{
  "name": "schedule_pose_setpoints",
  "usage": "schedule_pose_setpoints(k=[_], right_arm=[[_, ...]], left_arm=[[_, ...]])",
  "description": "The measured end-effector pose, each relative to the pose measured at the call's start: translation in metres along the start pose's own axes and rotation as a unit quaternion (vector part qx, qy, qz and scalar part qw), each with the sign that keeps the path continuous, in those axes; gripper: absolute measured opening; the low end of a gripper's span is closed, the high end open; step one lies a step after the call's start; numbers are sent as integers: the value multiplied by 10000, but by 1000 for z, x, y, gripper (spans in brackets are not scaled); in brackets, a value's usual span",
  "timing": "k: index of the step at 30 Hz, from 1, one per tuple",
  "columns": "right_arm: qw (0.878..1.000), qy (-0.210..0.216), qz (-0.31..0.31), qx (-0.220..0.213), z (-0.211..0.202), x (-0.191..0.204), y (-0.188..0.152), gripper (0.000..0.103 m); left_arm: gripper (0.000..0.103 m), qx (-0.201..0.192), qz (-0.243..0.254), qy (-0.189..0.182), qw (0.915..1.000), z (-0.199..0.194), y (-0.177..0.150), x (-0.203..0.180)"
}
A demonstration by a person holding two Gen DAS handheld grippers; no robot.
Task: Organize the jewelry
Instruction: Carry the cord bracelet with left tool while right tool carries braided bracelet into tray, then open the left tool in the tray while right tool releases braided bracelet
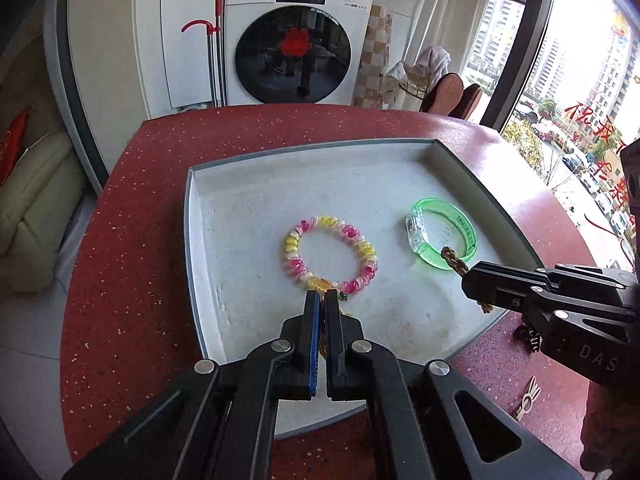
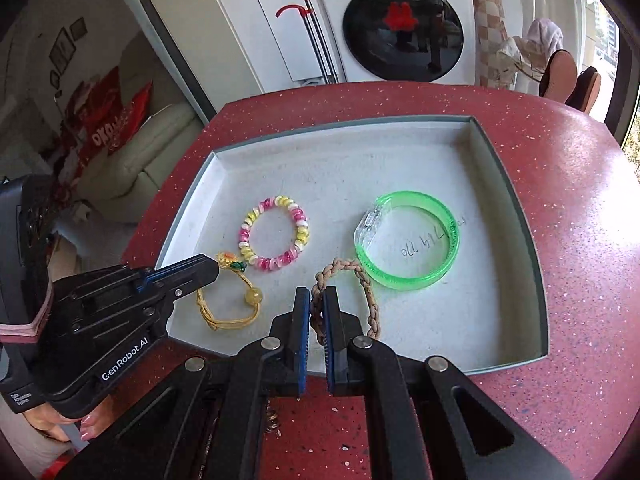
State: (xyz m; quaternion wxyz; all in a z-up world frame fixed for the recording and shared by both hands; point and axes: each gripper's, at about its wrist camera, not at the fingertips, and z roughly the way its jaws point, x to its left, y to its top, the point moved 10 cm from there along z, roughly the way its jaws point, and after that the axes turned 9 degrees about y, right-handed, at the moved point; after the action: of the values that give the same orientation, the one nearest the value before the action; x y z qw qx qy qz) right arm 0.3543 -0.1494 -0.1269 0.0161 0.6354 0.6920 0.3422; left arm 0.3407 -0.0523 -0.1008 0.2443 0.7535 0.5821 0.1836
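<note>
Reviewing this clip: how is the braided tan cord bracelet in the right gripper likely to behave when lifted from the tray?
The braided bracelet will probably sag and dangle, since its loop already lies bent unevenly on the tray. It looks light, being just thin cord. The right gripper, shut on one strand, seems unlikely to slip on the knobbly weave.

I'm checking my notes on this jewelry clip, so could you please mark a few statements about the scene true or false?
1. The green bangle lies in the tray. True.
2. The right gripper is open and empty. False: it is shut on the braided cord.
3. The left gripper holds the yellow cord. True.
4. The bead bracelet lies on the red table. False: it is in the tray.
</note>
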Motion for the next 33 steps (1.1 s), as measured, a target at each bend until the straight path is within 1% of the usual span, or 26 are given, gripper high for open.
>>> schedule_pose_setpoints(k=[3, 7, 16, 24, 26, 27, 28, 29, 30, 33], right_arm=[[9999, -44, 18, 105, 11, -7, -1, 7], [9998, -148, 71, 99, 18, -18, 4, 7], [9986, -500, 175, 44, 27, -43, 23, 7], [9985, -400, 365, -21, 27, -43, 25, 8], [9984, -343, 448, -22, 26, -44, 25, 13], [9983, -316, 486, -48, 25, -44, 26, 25], [9982, -291, 522, -88, 23, -45, 27, 44], [9980, -263, 559, -143, 20, -45, 27, 51], [9978, -235, 583, -210, 17, -44, 28, 54], [9973, -195, 640, -306, 10, -42, 29, 54]], left_arm=[[20, 241, 46, 11, 9997, 16, -5, -1], [20, 335, 79, 140, 9993, 31, -5, 2], [20, 168, 167, 467, 9986, 44, 12, 11], [20, -78, 478, 859, 9951, 46, 18, 8], [20, -130, 465, 925, 9945, 43, 17, 9], [20, -177, 424, 932, 9946, 40, 17, 9], [20, -227, 378, 923, 9948, 38, 18, 10], [20, -261, 339, 915, 9949, 35, 18, 10], [20, -284, 311, 899, 9951, 33, 18, 11], [20, -380, 306, 937, 9944, 28, 19, 12]])
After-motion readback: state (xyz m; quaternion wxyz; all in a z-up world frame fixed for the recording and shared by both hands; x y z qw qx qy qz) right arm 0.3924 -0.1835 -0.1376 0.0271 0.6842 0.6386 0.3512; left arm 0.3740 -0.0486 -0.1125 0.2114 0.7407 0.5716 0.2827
